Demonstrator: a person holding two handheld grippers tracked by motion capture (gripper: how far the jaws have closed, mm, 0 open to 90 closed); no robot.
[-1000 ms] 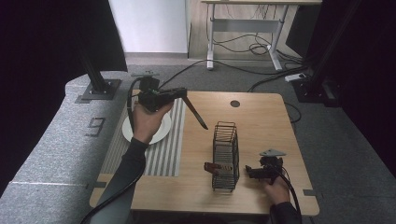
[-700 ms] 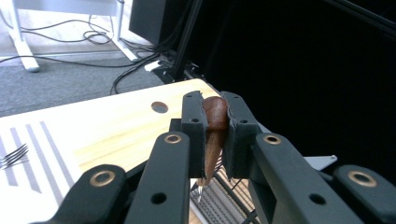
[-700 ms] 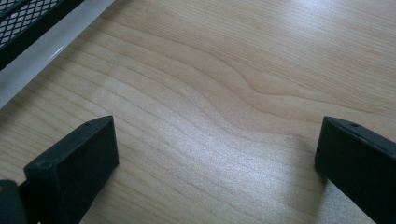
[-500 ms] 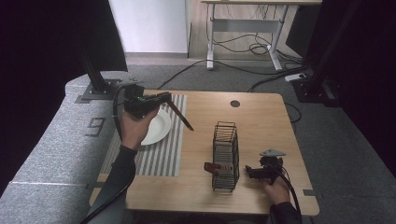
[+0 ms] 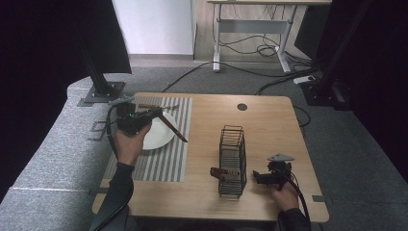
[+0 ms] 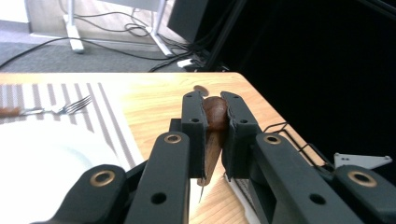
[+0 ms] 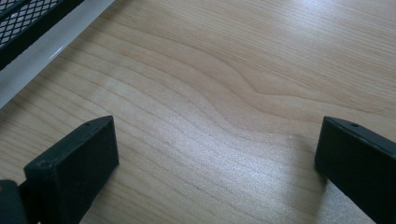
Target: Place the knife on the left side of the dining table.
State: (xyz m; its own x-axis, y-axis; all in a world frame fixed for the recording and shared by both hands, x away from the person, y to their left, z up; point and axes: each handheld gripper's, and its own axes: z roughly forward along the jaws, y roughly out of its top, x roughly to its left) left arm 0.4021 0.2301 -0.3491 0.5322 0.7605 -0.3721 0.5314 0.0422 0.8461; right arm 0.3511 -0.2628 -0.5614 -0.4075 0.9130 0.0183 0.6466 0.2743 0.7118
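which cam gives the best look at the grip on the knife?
The left gripper view: both black pads clamp the knife by its brown handle, close up, with the blade running down between them. The high view shows the left gripper holding it over the plate, small. The right gripper view shows bare table.

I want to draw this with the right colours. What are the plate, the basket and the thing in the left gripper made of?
The plate looks like white glazed ceramic: smooth, slightly shiny. The basket is dark thin metal wire, see-through bars. The knife held by the left gripper seems to have a glossy brown wooden handle and a thin metal blade.
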